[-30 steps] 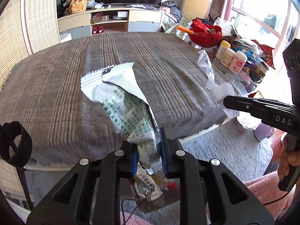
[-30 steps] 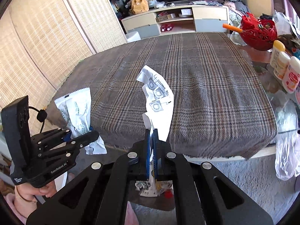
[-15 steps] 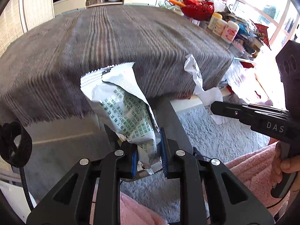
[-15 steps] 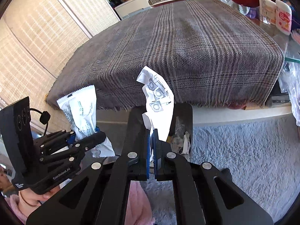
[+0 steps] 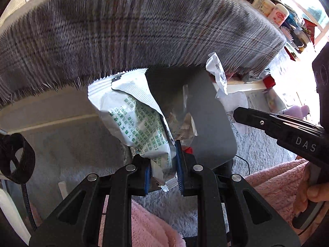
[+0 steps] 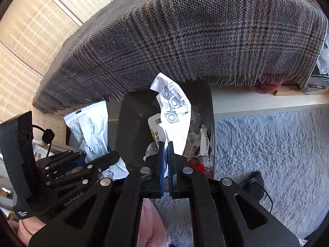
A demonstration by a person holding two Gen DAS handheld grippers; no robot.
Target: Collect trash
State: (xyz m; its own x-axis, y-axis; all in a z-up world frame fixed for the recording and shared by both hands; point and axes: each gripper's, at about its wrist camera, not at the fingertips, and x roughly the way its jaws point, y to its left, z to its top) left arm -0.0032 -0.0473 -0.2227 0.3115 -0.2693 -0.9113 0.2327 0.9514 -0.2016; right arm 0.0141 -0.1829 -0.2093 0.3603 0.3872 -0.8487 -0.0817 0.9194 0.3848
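Note:
My left gripper [image 5: 162, 160] is shut on a crumpled white wrapper with green print [image 5: 133, 111], held just over the open mouth of a dark grey trash bin [image 5: 207, 119] that has scraps inside. In the right wrist view my right gripper [image 6: 166, 146] is shut on a white printed paper sheet [image 6: 174, 115], which hangs above the same trash bin [image 6: 131, 127]. The wrapper [image 6: 90, 127] and left gripper [image 6: 96, 162] show at the left there. The paper sheet [image 5: 218, 76] and right gripper [image 5: 246, 115] show at the right in the left wrist view.
A table under a grey plaid cloth [image 6: 195, 37] overhangs just behind the bin. Bottles and clutter [image 5: 275, 14] sit at its far right end. A pale shaggy rug [image 6: 267, 148] covers the floor. Pink fabric [image 5: 275, 183] lies near the bottom, and a hand [image 5: 312, 193] holds the right gripper.
Both grippers have come down from above the tabletop to below its edge, still gripping the wrapper and the paper, and now hang over the open bin.

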